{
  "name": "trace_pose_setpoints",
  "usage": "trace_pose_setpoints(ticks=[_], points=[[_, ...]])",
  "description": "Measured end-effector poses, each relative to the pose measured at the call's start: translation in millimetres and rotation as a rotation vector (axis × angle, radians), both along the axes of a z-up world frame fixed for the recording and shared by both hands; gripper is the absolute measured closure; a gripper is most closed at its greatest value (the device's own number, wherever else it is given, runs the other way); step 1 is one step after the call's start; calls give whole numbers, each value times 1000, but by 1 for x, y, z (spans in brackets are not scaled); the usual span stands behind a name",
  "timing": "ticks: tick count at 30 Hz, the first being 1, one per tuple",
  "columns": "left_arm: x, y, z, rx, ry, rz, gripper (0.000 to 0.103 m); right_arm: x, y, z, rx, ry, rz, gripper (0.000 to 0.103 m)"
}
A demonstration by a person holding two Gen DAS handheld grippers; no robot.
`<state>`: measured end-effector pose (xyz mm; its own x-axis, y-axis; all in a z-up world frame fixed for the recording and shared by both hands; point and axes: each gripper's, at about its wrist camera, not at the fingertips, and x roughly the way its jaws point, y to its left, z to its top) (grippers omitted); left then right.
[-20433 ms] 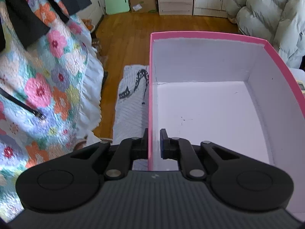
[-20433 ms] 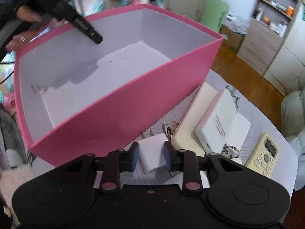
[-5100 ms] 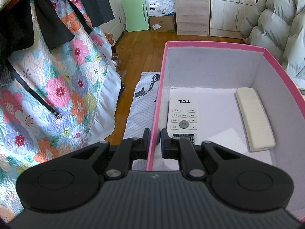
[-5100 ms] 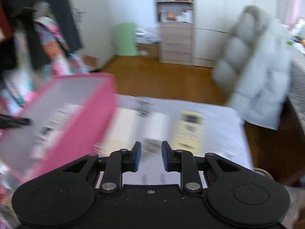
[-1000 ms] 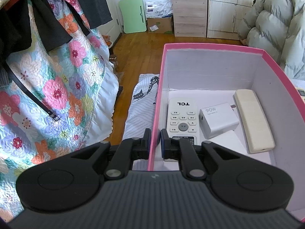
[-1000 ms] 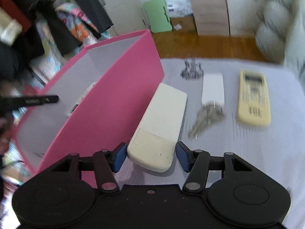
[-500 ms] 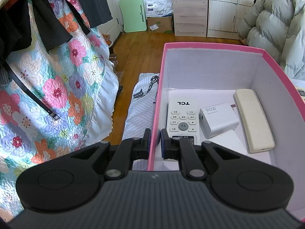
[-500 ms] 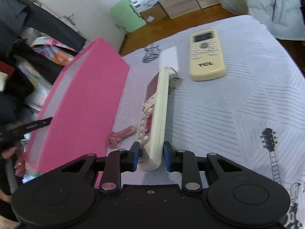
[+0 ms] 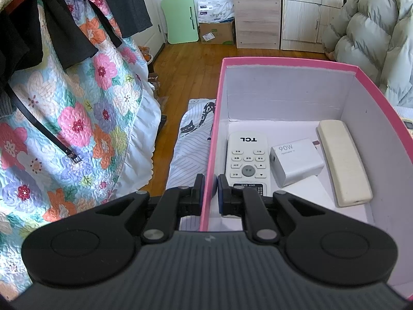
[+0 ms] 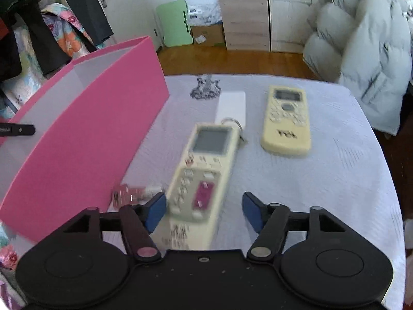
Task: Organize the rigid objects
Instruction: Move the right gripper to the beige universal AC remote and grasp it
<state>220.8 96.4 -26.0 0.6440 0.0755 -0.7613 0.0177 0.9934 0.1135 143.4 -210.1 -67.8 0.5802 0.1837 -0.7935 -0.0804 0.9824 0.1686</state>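
Note:
My left gripper (image 9: 209, 188) is shut on the near-left wall of the pink box (image 9: 289, 60). Inside the box lie a white TCL remote (image 9: 246, 159), a white 90W charger (image 9: 296, 165) and a cream oblong case (image 9: 343, 162). In the right wrist view the pink box (image 10: 85, 139) stands at the left. My right gripper (image 10: 204, 210) is open, its jaws either side of the near end of a cream remote with a pink button (image 10: 204, 175), which lies face up on the table and is blurred. A second cream remote (image 10: 286, 120) lies beyond.
A white flat block (image 10: 232, 108), a key ring (image 10: 232, 124) and a pink key (image 10: 129, 193) lie on the white-clothed table (image 10: 335, 180). A puffy grey jacket (image 10: 366, 51) is at the right. A floral quilt (image 9: 64, 129) hangs at the left.
My right gripper has opened and let go of the cream remote, which has turned from on edge to face up on the table. The left gripper has not moved.

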Motion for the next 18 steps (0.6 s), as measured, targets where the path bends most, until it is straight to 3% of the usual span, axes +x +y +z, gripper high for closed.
trace_pose_setpoints(ticks=[6,10,12,15,18], points=[[1,0,0,-4,-2,3,93,21,14,-9,-44,-15,-7,28],[1,0,0,-4,-3,6,93,17,35,-20,-197,-129,70,31],[1,1,0,-5,-2,5,93,17,30,-15,-145,-104,50,40],[3,1,1,-9,3,3,94,16,27,-10,-106,-83,51,43],[3,1,2,-5,2,-2,94,7,24,0,-79,-118,49,44]])
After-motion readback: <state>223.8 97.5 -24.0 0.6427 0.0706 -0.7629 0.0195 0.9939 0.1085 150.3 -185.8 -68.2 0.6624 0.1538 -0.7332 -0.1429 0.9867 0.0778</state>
